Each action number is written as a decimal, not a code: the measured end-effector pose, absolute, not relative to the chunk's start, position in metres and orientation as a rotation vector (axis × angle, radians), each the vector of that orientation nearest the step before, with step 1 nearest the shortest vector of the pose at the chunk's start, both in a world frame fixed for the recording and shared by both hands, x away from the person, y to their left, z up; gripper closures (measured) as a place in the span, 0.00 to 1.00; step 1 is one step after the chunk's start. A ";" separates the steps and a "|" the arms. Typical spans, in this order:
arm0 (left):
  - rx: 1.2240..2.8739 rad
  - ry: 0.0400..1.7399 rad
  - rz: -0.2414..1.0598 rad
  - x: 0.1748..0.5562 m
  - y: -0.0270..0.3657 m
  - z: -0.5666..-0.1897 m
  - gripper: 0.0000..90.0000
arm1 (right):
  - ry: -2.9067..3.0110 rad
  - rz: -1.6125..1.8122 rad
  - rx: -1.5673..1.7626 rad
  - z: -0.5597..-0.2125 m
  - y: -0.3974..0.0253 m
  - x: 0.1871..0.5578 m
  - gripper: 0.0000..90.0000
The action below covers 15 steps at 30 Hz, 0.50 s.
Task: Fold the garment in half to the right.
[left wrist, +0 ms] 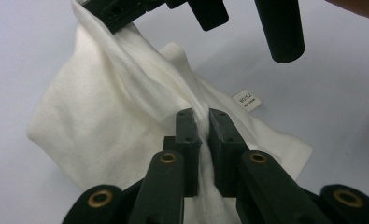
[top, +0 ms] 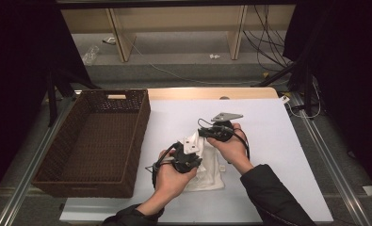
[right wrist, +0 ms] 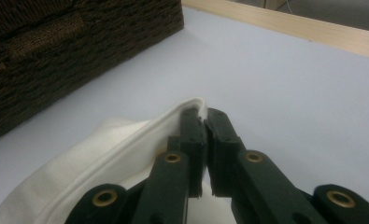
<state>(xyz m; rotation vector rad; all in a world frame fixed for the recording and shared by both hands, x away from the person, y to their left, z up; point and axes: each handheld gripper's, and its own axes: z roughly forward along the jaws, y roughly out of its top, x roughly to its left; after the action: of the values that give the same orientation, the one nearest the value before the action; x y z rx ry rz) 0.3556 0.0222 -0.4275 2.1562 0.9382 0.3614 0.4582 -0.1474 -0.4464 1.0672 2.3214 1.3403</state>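
White cloth pinched in both grippers (lifted fold).

We see a table with a white top and a pale wooden edge along its far side. On its left part sits a dark brown wicker basket, open at the top. Near the middle front a white cloth lies partly on the surface, a small label beside it.

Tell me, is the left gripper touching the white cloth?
Touching. In the left gripper view, the left gripper has its jaws closed on a fold of the cloth.
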 end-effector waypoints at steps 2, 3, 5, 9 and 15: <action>2.153 0.940 0.357 0.356 0.021 -0.428 0.92 | 2.319 1.339 1.071 -0.447 -0.148 0.458 0.96; 2.153 0.938 0.358 0.356 0.021 -0.428 0.92 | 2.320 1.339 1.073 -0.447 -0.148 0.458 0.96; 2.152 0.940 0.355 0.356 0.020 -0.429 0.92 | 2.321 1.336 1.076 -0.448 -0.149 0.458 0.96; 2.152 0.939 0.354 0.357 0.019 -0.429 0.91 | 2.319 1.330 1.077 -0.449 -0.150 0.459 0.96; 2.161 0.932 0.352 0.357 0.014 -0.432 0.91 | 2.318 1.320 1.089 -0.452 -0.154 0.458 0.96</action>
<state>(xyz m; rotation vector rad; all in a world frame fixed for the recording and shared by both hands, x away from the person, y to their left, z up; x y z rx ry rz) 0.3573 0.0135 -0.4321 2.1612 0.9325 0.3522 0.4585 -0.1540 -0.4517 1.0891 2.3179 1.3197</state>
